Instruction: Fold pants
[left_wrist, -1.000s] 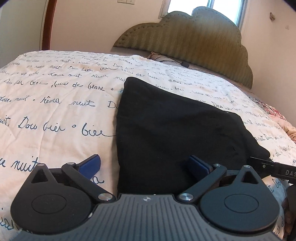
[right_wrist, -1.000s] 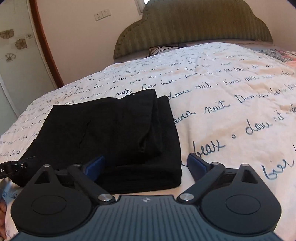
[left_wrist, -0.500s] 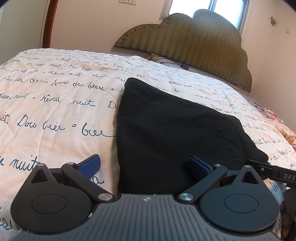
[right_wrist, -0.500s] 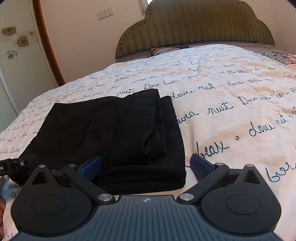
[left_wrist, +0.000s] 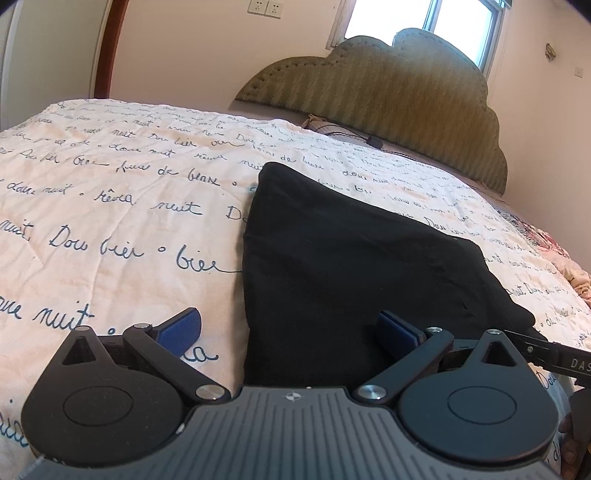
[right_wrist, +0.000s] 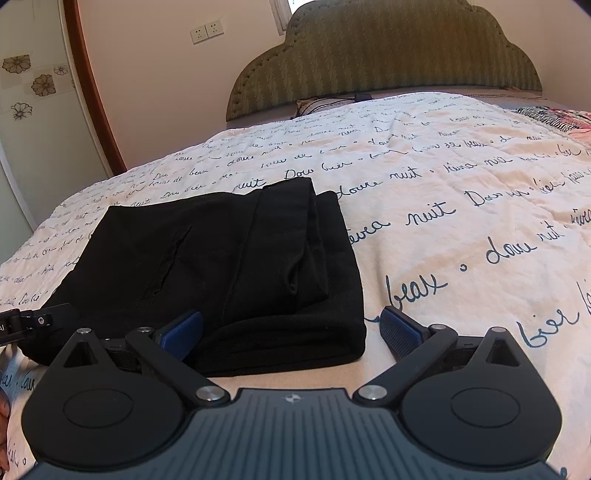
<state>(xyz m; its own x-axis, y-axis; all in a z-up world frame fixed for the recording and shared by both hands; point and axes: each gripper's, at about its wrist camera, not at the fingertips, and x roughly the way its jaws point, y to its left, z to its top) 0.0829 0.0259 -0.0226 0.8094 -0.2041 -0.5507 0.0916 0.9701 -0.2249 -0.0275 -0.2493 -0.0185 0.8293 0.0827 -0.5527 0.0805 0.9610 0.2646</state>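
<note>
Black pants (left_wrist: 343, 273) lie folded into a compact rectangle on the bed; in the right wrist view the pants (right_wrist: 221, 266) show stacked layers along their right side. My left gripper (left_wrist: 288, 328) stands open just before the near edge, one blue pad over the quilt, the other over the cloth, nothing between them. My right gripper (right_wrist: 291, 328) is open too, straddling the near right corner of the stack without gripping it. Each view shows the tip of the other gripper at its edge.
A cream quilt (left_wrist: 110, 206) with blue script covers the bed. A padded olive headboard (right_wrist: 388, 48) and a pillow (right_wrist: 317, 105) stand at the far end. A patterned blanket (left_wrist: 546, 247) lies at the right side. A wooden door frame (right_wrist: 92, 92) is on the left.
Both grippers have tilted and drawn back a little from the folded pants, staying open. The pants have not moved.
</note>
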